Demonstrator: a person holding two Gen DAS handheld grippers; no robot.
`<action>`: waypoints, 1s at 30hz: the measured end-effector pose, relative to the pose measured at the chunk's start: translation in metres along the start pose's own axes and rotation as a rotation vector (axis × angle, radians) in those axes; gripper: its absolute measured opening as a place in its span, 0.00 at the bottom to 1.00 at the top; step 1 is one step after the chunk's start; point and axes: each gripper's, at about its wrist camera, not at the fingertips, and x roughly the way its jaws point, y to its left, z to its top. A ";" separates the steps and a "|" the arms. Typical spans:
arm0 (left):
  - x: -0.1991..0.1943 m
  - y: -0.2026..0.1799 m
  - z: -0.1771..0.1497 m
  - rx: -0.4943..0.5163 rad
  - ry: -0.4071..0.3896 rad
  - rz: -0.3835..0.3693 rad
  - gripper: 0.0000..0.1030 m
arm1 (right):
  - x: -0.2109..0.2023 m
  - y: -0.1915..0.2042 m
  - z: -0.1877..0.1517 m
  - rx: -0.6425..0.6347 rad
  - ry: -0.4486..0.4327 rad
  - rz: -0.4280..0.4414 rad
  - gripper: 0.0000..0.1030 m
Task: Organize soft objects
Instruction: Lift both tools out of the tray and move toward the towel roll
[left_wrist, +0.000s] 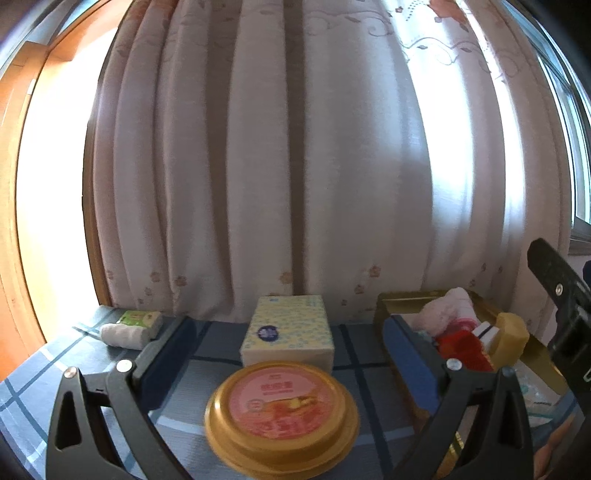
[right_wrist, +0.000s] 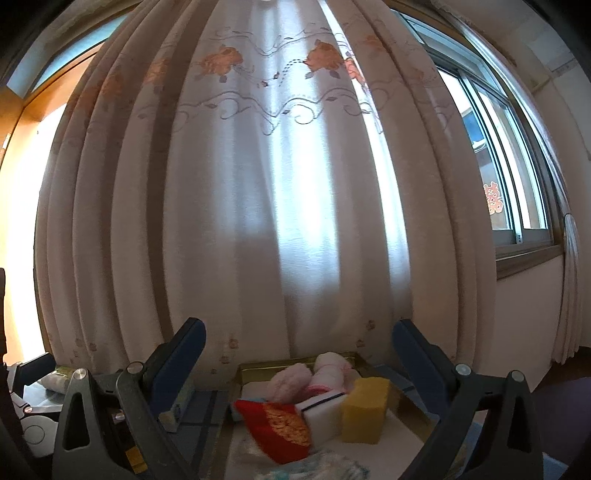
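My left gripper (left_wrist: 288, 350) is open above the blue plaid table, holding nothing. Between its fingers I see a yellow-white tissue pack (left_wrist: 288, 332) and, nearer, a round gold tub with a pink lid (left_wrist: 282, 410). A rolled white cloth (left_wrist: 125, 334) and a small green pack (left_wrist: 142, 319) lie at the far left. My right gripper (right_wrist: 301, 360) is open and empty over a gold tray (right_wrist: 266, 367). The tray holds two pink plush pieces (right_wrist: 291, 380), a red pouch (right_wrist: 277, 424), a white sponge (right_wrist: 321, 410) and a yellow sponge (right_wrist: 365, 410).
A long pale curtain (left_wrist: 295, 166) hangs right behind the table's far edge. A window (right_wrist: 509, 177) is to the right. The plaid tablecloth (left_wrist: 37, 373) shows bare patches at the front left. A crinkled plastic pack (right_wrist: 325, 467) lies at the tray's near end.
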 end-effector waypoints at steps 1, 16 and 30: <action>0.000 0.005 0.000 -0.004 0.003 0.006 0.99 | -0.001 0.004 0.000 -0.002 0.001 0.002 0.99; 0.000 0.069 0.003 0.016 -0.016 0.096 0.99 | -0.012 0.082 -0.007 -0.073 0.003 0.060 0.99; 0.016 0.139 0.005 0.000 0.007 0.202 0.99 | 0.000 0.166 -0.018 -0.081 0.114 0.189 0.99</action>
